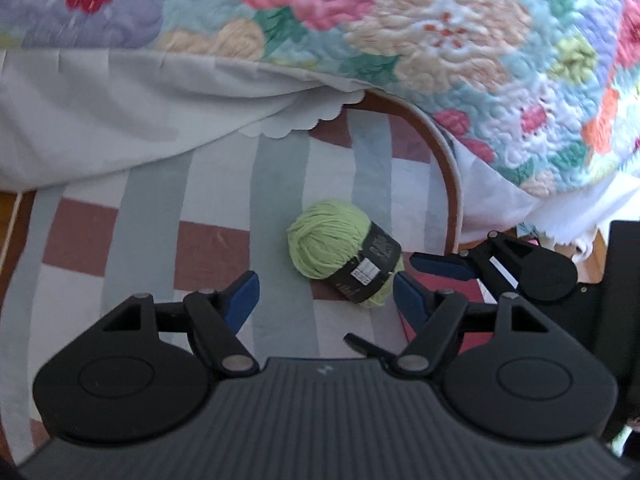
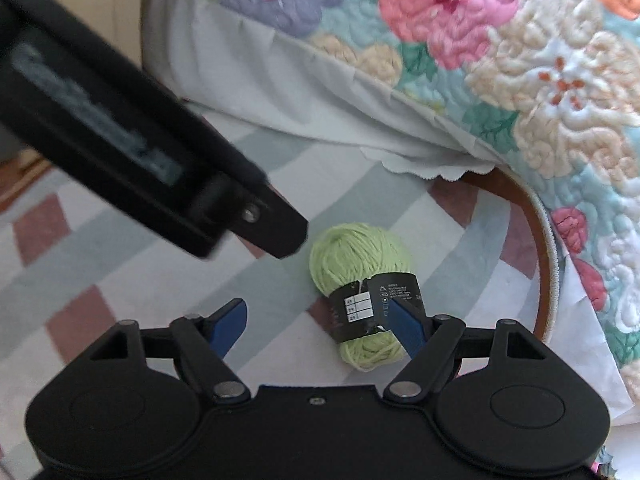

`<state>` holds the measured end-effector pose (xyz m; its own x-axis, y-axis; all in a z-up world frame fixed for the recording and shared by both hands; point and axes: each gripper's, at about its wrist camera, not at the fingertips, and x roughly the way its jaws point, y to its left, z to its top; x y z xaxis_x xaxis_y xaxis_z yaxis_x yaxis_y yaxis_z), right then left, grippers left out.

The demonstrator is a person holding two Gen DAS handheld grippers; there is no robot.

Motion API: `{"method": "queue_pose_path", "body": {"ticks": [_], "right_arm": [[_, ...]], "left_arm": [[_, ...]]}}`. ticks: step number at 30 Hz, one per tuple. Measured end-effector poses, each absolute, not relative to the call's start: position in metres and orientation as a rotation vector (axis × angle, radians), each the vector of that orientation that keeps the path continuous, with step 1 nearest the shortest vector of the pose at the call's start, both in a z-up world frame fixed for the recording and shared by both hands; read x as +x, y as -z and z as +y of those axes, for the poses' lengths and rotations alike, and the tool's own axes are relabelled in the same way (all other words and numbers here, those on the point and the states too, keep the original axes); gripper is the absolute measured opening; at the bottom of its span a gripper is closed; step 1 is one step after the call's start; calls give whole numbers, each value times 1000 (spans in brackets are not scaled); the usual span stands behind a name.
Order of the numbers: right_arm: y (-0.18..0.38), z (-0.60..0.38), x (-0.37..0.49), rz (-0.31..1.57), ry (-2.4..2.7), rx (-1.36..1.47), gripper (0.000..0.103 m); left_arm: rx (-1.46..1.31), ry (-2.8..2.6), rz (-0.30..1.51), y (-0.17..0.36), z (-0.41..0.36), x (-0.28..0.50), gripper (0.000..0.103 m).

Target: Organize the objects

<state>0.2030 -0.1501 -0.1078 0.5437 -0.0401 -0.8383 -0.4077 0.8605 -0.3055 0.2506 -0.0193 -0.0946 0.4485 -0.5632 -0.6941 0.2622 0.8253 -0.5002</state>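
Observation:
A ball of light green yarn (image 1: 332, 244) with a black paper band lies on a checked cloth; it also shows in the right wrist view (image 2: 360, 256). My left gripper (image 1: 326, 300) is open, just short of the yarn, which sits ahead and slightly right between the blue fingertips. My right gripper (image 2: 318, 322) is open, its right fingertip (image 2: 406, 330) in front of the band, the yarn ahead. The right gripper also shows at the left view's right edge (image 1: 500, 264). The left gripper's body crosses the right view (image 2: 120, 148).
The checked cloth (image 1: 160, 240) covers a round surface with a brown rim (image 1: 448, 196). A floral quilt (image 1: 480, 60) with a white sheet (image 1: 100, 120) hangs over the far side and right of it.

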Motion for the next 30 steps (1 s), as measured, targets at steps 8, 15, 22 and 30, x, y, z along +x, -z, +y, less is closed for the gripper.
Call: {"method": "queue_pose_path", "body": {"ticks": [8, 15, 22, 30], "right_arm": [[125, -163, 234, 1060, -149, -537, 81], [151, -167, 260, 1131, -124, -580, 82], [154, -182, 275, 1147, -17, -498, 66], [138, -201, 256, 1160, -25, -128, 60]], "left_arm": [[-504, 534, 1032, 126, -1, 268, 73], [-601, 520, 1086, 150, 3, 270, 71], [-604, 501, 1101, 155, 8, 262, 71], [-629, 505, 1093, 156, 7, 260, 71]]}}
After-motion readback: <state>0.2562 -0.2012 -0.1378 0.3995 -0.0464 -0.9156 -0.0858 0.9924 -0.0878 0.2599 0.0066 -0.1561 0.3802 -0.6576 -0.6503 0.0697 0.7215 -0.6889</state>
